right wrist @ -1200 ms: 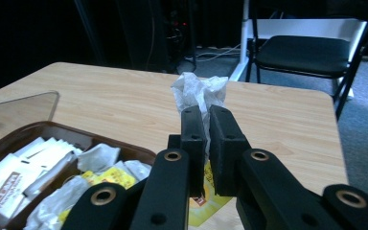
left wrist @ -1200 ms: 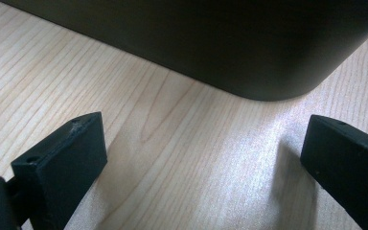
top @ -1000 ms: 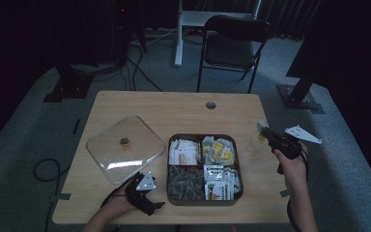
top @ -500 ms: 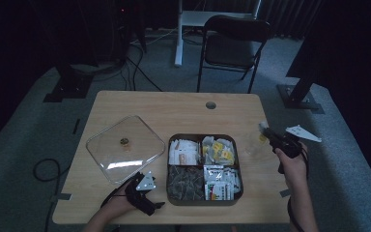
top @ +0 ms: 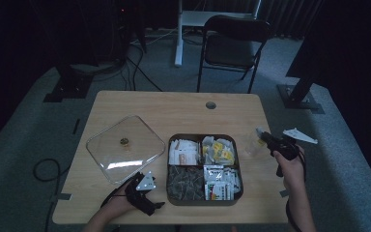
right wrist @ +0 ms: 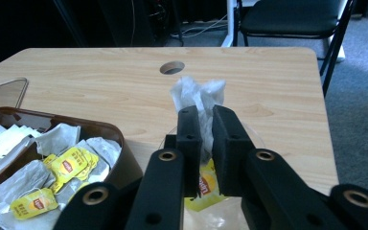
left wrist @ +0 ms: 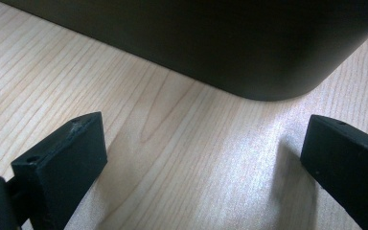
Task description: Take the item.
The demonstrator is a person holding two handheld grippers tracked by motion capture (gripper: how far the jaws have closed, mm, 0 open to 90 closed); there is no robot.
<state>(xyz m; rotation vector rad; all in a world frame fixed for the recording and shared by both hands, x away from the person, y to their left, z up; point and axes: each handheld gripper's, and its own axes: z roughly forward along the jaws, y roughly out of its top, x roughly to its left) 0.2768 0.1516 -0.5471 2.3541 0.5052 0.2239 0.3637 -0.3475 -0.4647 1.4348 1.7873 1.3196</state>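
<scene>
A dark tray point(top: 242, 169) with four compartments of tea bags point(top: 218, 150) sits at the table's front middle. My right gripper point(top: 263, 137) hovers just right of the tray, shut on a tea bag point(right wrist: 199, 94). Its jaws have just been opening slightly, and the white bag is still pinched between the pads point(right wrist: 190, 132), with its yellow tag point(right wrist: 204, 188) hanging below. My left gripper point(top: 149, 195) rests on the table at the tray's front left corner. In the left gripper view the gripper point(left wrist: 206, 143) is open, with bare wood between its jaws and the tray wall point(left wrist: 220, 38) ahead.
A clear square lid point(top: 125, 147) lies left of the tray. A cable hole point(top: 210, 105) marks the table's far side, with bare wood around it. A black chair point(top: 232, 46) stands beyond the table. The table's right edge runs close to my right hand.
</scene>
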